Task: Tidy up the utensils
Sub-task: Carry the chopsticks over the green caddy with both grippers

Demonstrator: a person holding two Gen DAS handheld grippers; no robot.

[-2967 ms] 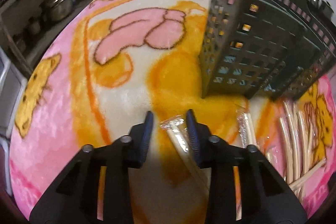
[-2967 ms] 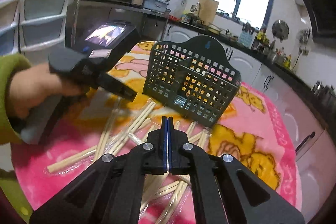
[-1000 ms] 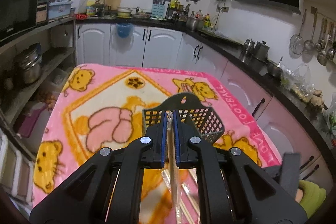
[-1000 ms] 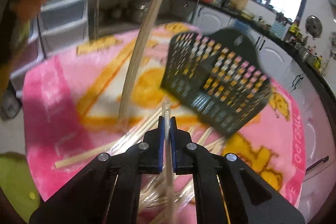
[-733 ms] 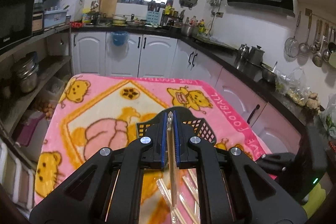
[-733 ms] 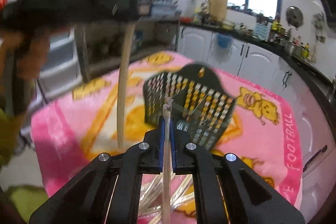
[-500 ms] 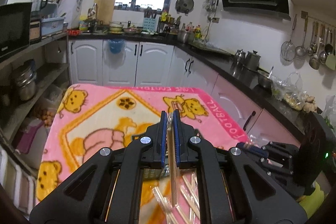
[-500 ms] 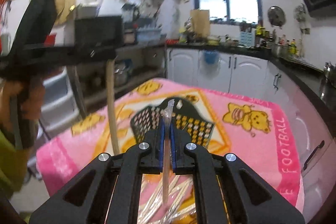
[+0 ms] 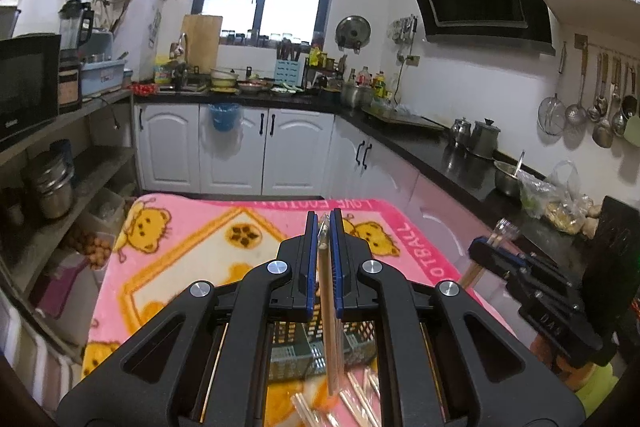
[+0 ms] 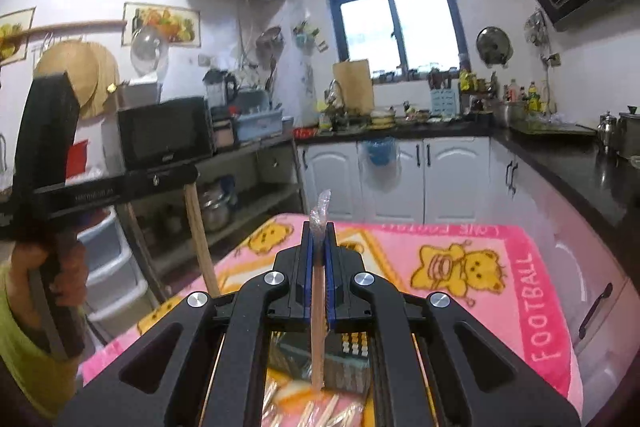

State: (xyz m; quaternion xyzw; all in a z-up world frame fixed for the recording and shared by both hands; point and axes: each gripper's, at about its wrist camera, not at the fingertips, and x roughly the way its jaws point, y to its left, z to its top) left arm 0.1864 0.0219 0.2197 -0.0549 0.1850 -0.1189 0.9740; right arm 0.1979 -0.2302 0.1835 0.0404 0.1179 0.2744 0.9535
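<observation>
Left gripper (image 9: 321, 263): jaws nearly closed, clamped on a wrapped chopstick pair (image 9: 329, 327). The pair hangs down between the fingers, its lower end over the dark basket (image 9: 356, 337) seen through the gripper frame. Whether the tip is inside the basket or just in front of it, cannot tell.

Right gripper (image 10: 317, 267): jaws likewise pinched almost together on a second pair (image 10: 317, 315) in clear wrap. The wrap's crinkled end (image 10: 321, 207) sticks up above the fingertips. The sticks point down toward the basket (image 10: 348, 363), which sits on the pink bear blanket (image 10: 480, 267) below both grippers.

Loose wrapped chopsticks (image 9: 360, 399) lie on the blanket in front of the basket, near side; more show in the right view (image 10: 320, 413), blurred.

In the left view the right gripper (image 9: 494, 251) shows at the right edge, its sticks poking up and down through the jaws. In the right view the left gripper (image 10: 188, 183) is at the left edge, held in a hand (image 10: 52, 263) with a green sleeve; its sticks hang down from the tip.

Both grippers are held high above the blanket, side by side, apart from each other. Kitchen behind: white cabinets (image 9: 236, 151), window (image 10: 396, 27), black counter (image 9: 440, 151).
</observation>
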